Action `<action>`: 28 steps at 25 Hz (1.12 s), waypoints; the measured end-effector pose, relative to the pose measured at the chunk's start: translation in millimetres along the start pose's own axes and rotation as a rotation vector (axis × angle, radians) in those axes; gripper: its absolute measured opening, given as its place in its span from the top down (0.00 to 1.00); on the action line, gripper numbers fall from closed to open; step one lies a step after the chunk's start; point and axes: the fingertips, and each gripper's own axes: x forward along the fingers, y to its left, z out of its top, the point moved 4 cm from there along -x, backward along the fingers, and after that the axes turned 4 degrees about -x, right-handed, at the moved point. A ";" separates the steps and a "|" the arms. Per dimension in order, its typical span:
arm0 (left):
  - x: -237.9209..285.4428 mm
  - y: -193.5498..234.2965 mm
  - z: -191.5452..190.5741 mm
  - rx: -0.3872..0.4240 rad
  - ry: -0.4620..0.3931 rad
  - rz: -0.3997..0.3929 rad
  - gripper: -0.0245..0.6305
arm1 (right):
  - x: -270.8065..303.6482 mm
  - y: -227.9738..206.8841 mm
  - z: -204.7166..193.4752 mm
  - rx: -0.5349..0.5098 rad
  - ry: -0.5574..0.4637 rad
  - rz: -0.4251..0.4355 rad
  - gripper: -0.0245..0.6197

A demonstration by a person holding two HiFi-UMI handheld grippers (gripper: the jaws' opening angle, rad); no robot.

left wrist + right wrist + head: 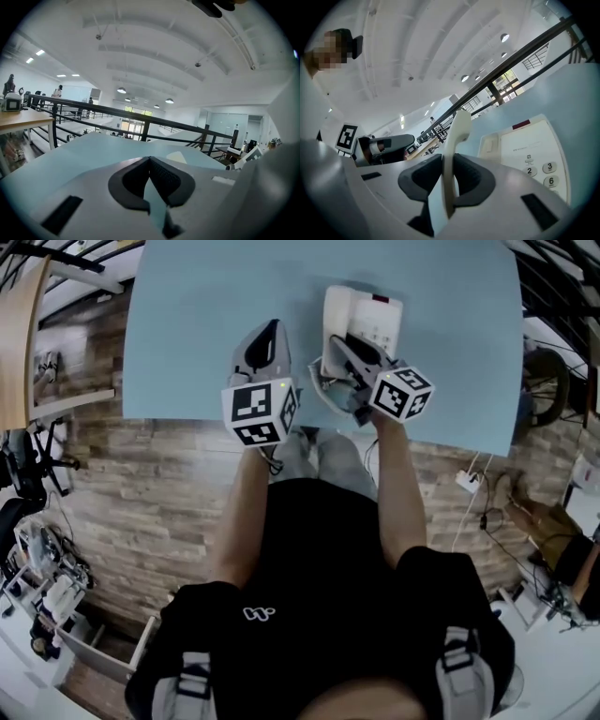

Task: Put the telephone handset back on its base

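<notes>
- The person's black shirt (319,568) fills the lower head view.
- The right gripper (449,164) pinches the cream telephone handset (458,133) on edge, just left of the keypad on the telephone base (534,145).
- The left gripper (150,161) has its jaw tips pressed together, empty, above the pale blue table (187,334).

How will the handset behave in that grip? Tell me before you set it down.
The handset looks like rigid moulded plastic, so it is probably stiff and light. Its smooth, curved shell is pinched on a narrow section by the right gripper, so it may pivot or slip.
</notes>
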 end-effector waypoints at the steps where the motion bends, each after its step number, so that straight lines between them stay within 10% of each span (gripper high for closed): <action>1: -0.8 1.8 0.4 -0.002 -0.001 0.003 0.96 | 1.9 -0.9 -0.7 0.015 -0.005 -0.008 0.85; 16: 5.2 12.0 4.3 -0.018 -0.004 0.001 0.96 | 7.7 -29.4 -10.8 0.240 -0.014 -0.089 0.83; 28: 11.4 9.7 1.9 -0.029 0.000 -0.016 0.96 | 3.6 -39.2 -4.8 0.169 0.019 -0.193 0.75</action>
